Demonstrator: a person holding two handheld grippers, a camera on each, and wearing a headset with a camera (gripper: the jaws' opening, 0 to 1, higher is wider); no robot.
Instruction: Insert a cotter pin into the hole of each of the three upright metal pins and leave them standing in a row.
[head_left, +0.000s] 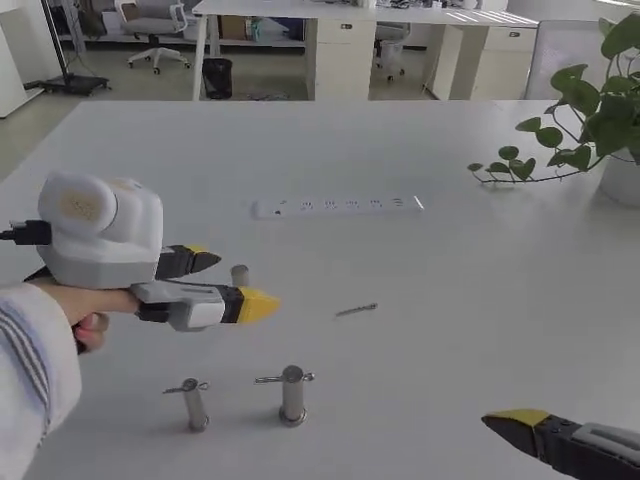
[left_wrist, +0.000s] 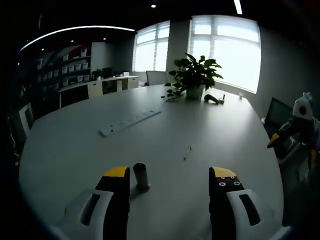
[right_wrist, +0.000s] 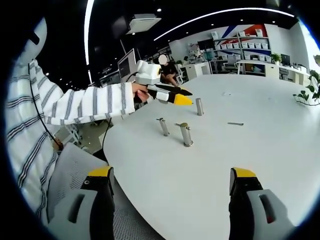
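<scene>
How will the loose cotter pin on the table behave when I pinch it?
The cotter pin looks thin and lies flat on the smooth table, so it will probably slide before jaws catch it. Likely light, perhaps slightly springy, being wire-like.

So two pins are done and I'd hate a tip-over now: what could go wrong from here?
1. The bare pin stands inside the open left claw, close to one side; a sideways nudge could topple it.
2. The loose cotter pin lies flat on the table, thin, so the open right claw may flick it away.
3. The two finished pins stand close by; a reaching claw might knock them.
</scene>
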